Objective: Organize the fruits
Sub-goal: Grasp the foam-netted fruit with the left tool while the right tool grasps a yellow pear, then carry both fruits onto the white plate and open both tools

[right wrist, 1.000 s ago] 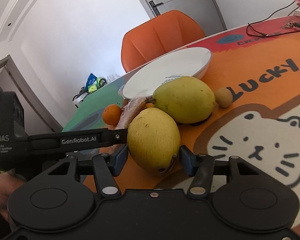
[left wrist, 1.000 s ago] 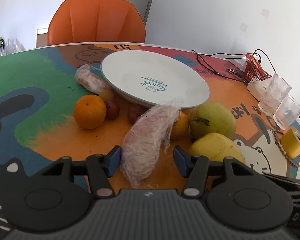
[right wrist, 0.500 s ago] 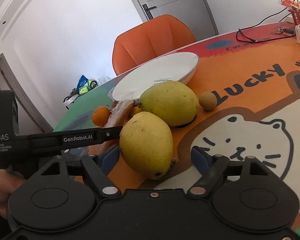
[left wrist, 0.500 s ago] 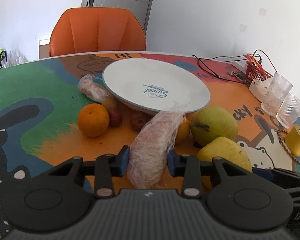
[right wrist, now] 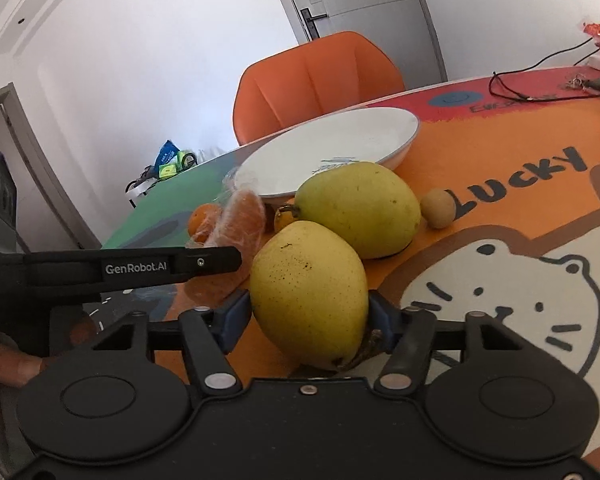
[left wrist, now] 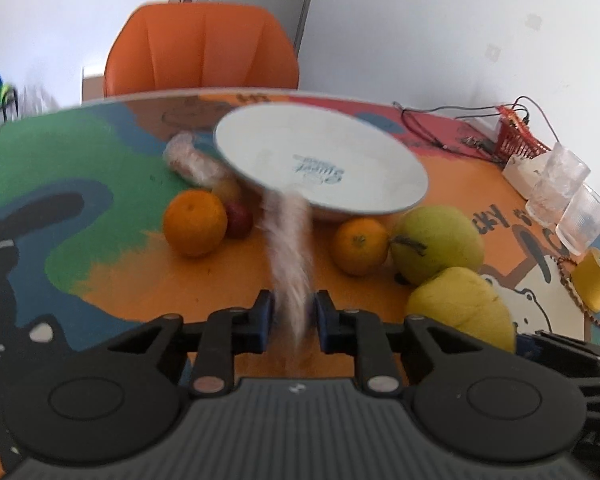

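My left gripper (left wrist: 293, 320) is shut on a plastic-wrapped pinkish fruit (left wrist: 290, 240), which is blurred and points toward the white plate (left wrist: 320, 164). In the right wrist view that wrapped fruit (right wrist: 236, 220) sits above the left gripper's finger (right wrist: 140, 268). My right gripper (right wrist: 308, 316) has a yellow mango (right wrist: 308, 292) between its jaws. The jaws are closing, and both blue pads (right wrist: 236, 312) touch the mango's sides. A green mango (right wrist: 358, 208) lies just behind it, by the plate's rim (right wrist: 404, 140).
An orange (left wrist: 195, 222), a small red fruit (left wrist: 239, 219), a smaller orange (left wrist: 360, 246) and a second wrapped fruit (left wrist: 192, 160) lie around the plate. Two glasses (left wrist: 560, 180), yellow tape (left wrist: 594, 284) and a red basket (left wrist: 518, 140) stand at the right. An orange chair (left wrist: 202, 48) is behind the table.
The left jaws closed onto the wrapped fruit, which swung straight toward the plate. The right jaws opened wide around the yellow mango, then came back in against it.
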A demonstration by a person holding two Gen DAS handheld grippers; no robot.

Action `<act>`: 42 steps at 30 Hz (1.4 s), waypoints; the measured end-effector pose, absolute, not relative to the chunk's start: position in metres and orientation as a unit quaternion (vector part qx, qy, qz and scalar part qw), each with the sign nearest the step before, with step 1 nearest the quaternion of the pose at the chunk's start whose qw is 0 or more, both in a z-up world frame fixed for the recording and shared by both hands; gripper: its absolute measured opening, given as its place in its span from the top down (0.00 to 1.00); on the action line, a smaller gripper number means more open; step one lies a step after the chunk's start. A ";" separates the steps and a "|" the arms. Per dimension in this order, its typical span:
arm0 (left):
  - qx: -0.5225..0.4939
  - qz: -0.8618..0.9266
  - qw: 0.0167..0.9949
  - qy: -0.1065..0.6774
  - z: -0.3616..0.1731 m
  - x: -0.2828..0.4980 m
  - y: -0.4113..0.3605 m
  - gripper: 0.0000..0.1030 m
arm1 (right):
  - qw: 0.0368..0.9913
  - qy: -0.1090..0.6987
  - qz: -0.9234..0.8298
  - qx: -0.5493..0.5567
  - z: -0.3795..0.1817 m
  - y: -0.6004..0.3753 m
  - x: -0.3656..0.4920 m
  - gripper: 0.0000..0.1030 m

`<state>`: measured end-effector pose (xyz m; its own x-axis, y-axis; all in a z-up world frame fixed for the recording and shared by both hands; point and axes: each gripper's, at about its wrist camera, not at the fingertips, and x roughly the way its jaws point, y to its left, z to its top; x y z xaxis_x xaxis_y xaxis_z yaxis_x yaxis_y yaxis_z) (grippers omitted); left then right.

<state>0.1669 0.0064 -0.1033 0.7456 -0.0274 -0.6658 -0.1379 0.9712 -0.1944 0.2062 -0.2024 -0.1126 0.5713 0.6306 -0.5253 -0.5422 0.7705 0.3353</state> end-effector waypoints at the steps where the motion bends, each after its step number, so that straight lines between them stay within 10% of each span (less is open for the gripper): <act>1: -0.112 0.031 0.929 0.352 -0.103 0.167 0.006 0.80 | 0.882 0.325 0.332 0.075 -0.113 -0.205 0.207 0.43; 42: -0.086 0.015 0.962 0.259 -0.036 0.148 0.009 0.80 | 0.896 0.267 0.344 0.089 -0.064 -0.199 0.208 0.43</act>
